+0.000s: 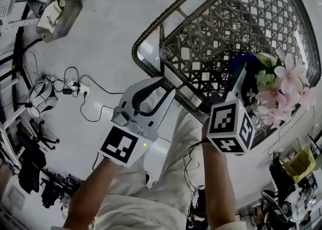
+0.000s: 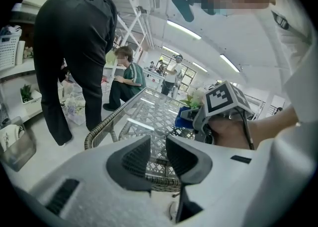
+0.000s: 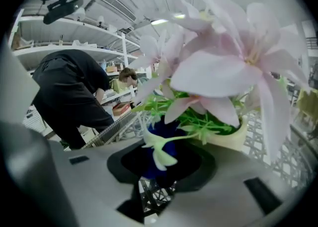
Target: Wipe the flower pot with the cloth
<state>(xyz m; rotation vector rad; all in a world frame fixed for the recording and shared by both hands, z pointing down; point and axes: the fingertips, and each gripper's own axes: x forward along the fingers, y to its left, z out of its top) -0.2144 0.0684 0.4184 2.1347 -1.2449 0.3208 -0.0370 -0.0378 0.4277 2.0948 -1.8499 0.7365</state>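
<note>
One upright flower pot beside cloth

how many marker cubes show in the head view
2. One cube is on the left gripper, lower left; the other cube is on the right gripper, by the table edge and flowers. None looks hidden.

Narrow empty gap between the left gripper fingers, wicker table rim just beyond them, open tabletop farther ahead, right gripper fingers filled by blue cloth, pink flowers and cream pot crowding straight ahead.
</note>
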